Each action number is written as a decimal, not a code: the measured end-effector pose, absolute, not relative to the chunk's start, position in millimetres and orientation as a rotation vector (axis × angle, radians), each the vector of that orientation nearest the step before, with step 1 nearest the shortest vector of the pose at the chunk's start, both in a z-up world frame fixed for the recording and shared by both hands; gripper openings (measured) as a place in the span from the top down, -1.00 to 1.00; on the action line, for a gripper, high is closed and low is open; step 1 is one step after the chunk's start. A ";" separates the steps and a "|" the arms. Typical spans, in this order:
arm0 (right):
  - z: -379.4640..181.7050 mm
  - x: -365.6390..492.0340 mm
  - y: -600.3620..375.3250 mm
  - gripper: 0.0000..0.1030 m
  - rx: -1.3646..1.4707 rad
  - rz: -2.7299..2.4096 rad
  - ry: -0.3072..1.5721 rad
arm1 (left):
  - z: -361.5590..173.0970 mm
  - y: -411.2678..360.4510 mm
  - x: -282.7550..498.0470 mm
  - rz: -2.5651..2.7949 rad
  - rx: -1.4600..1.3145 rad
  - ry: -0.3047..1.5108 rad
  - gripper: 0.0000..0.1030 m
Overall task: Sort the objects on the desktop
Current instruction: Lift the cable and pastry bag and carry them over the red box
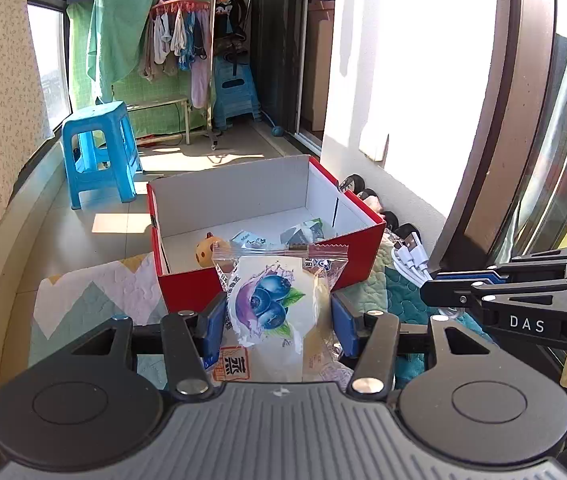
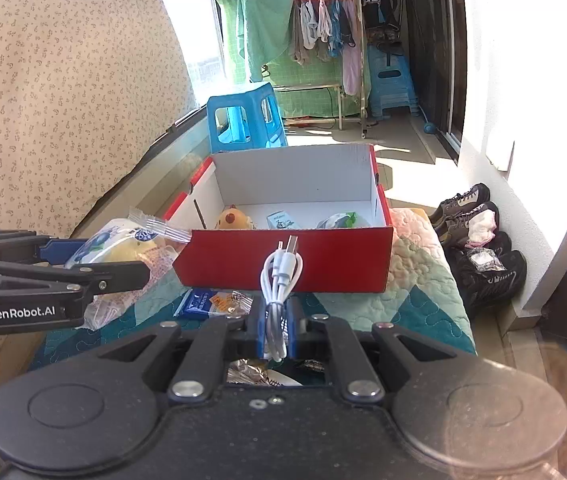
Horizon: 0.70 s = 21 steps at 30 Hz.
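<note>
My left gripper (image 1: 277, 320) is shut on a blueberry bread packet (image 1: 275, 300), held in front of the red cardboard box (image 1: 359, 256); the packet also shows in the right wrist view (image 2: 123, 248). My right gripper (image 2: 277, 328) is shut on a coiled white USB cable (image 2: 279, 280), just before the box's (image 2: 283, 256) near wall; the cable also shows in the left wrist view (image 1: 411, 256). Inside the box lie a yellow toy (image 2: 233, 218) and small packets (image 2: 281, 220).
A blue packet and a foil-wrapped snack (image 2: 215, 304) lie on the quilted cloth (image 2: 415, 292) under my right gripper. A blue stool (image 2: 247, 120) stands behind the box. Shoes (image 2: 479, 248) sit on the floor at right. A clothes rack stands at the back.
</note>
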State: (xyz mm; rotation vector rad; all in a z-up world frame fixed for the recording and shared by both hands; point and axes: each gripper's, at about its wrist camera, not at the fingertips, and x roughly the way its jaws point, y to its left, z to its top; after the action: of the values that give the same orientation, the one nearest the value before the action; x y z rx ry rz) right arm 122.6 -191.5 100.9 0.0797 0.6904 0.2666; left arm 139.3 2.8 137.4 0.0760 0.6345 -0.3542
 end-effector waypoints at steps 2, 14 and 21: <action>111.1 131.0 -189.0 0.81 0.078 0.272 0.672 | 149.0 3.9 143.9 -0.352 0.093 0.608 -0.03; 143.3 193.1 -177.6 0.81 0.065 0.266 0.609 | 172.7 10.9 199.3 -0.319 0.129 0.554 -0.03; 135.5 232.2 -174.6 0.81 0.079 0.253 0.628 | 162.9 11.9 245.8 -0.283 0.153 0.561 -0.03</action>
State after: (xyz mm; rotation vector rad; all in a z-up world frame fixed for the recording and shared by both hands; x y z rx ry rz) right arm 232.2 -174.6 135.5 0.0794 0.6276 0.2529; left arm 245.8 11.9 162.9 0.1533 0.5610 -0.2832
